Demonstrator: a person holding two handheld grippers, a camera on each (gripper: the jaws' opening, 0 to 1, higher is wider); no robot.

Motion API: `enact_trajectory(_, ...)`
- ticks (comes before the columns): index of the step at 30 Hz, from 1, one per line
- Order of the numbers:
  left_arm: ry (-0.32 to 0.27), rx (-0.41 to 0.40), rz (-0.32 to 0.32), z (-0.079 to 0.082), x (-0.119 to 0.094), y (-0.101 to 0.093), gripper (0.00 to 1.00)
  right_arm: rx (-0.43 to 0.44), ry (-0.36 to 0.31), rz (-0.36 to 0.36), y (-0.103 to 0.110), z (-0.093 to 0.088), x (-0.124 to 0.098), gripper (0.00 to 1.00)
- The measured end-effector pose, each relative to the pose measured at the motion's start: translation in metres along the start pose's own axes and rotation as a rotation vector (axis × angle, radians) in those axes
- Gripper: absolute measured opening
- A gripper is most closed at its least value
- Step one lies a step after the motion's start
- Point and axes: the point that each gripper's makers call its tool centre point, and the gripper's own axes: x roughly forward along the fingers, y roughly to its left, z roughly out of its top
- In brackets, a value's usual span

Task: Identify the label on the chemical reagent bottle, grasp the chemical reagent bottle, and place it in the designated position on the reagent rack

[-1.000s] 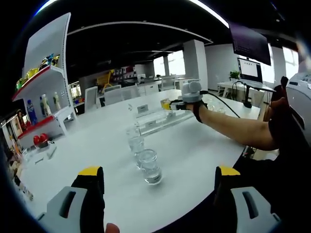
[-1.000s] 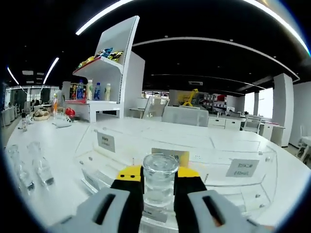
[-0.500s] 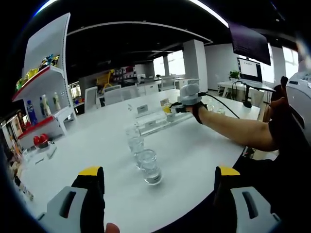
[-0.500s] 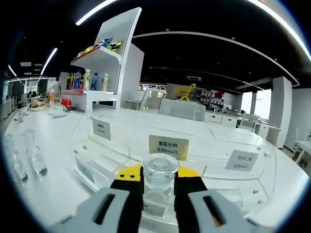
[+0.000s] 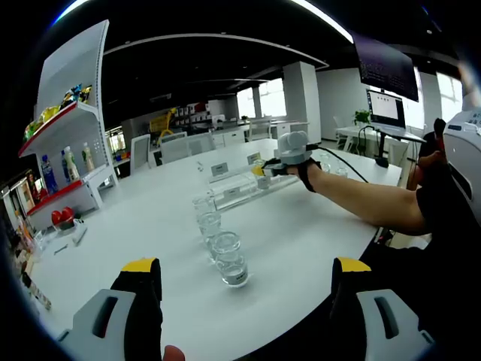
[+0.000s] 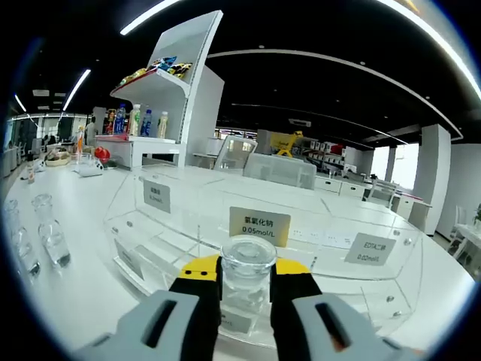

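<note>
My right gripper [image 6: 246, 292] is shut on a clear glass reagent bottle [image 6: 246, 278], held upright at the front of the clear acrylic reagent rack [image 6: 161, 241]. Behind the bottle stands the rack's middle label [image 6: 259, 226], reading 0.05mol/L; other labels [image 6: 156, 195] [image 6: 368, 248] stand to either side. In the left gripper view a person's arm holds that right gripper [image 5: 276, 164] at the rack [image 5: 237, 188] across the table. My left gripper [image 5: 246, 289] is open, jaws wide apart and bare. A short row of clear bottles [image 5: 230, 258] stands just ahead of it.
A white shelf unit [image 5: 71, 143] with drinks and snacks stands at the table's left end. Two more bottles [image 6: 49, 237] stand left of the rack. A monitor [image 5: 389, 109] and a cable sit at the far right. The table edge [image 5: 331, 282] runs near my left gripper.
The right gripper has come down a little with the bottle, so the middle label now shows above the bottle's mouth. The left gripper has stayed still and open.
</note>
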Motion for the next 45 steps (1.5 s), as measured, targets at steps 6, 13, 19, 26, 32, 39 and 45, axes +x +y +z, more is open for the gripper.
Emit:
enact_trajectory(6, -0.004, 0.002, 0.002, 0.001, -0.001, 0.000, 0.93, -0.007, -0.013, -0.002, -0.002, 0.004, -0.001, 0.32)
enact_trajectory(13, -0.006, 0.002, -0.001, 0.002, -0.001, -0.002, 0.93, 0.058, -0.059, 0.000, -0.004, 0.015, -0.006, 0.51)
enact_trajectory(19, -0.003, 0.001, -0.003, 0.002, 0.000, -0.003, 0.93, 0.044, -0.121, 0.024, -0.001, 0.039, -0.037, 0.71)
enact_trajectory(26, -0.018, 0.004, -0.005, 0.006, -0.002, -0.007, 0.93, 0.039, -0.189, 0.061, -0.004, 0.068, -0.091, 0.84)
enact_trajectory(32, -0.027, 0.009, -0.009, 0.009, -0.002, -0.011, 0.93, 0.016, -0.225, 0.091, -0.010, 0.087, -0.144, 0.95)
enact_trajectory(39, -0.050, 0.011, -0.020, 0.016, -0.003, -0.017, 0.93, -0.032, -0.250, 0.063, -0.038, 0.093, -0.198, 0.97)
enact_trajectory(45, -0.053, 0.016, -0.027, 0.017, -0.002, -0.021, 0.94, -0.042, -0.244, 0.002, -0.069, 0.080, -0.237, 0.97)
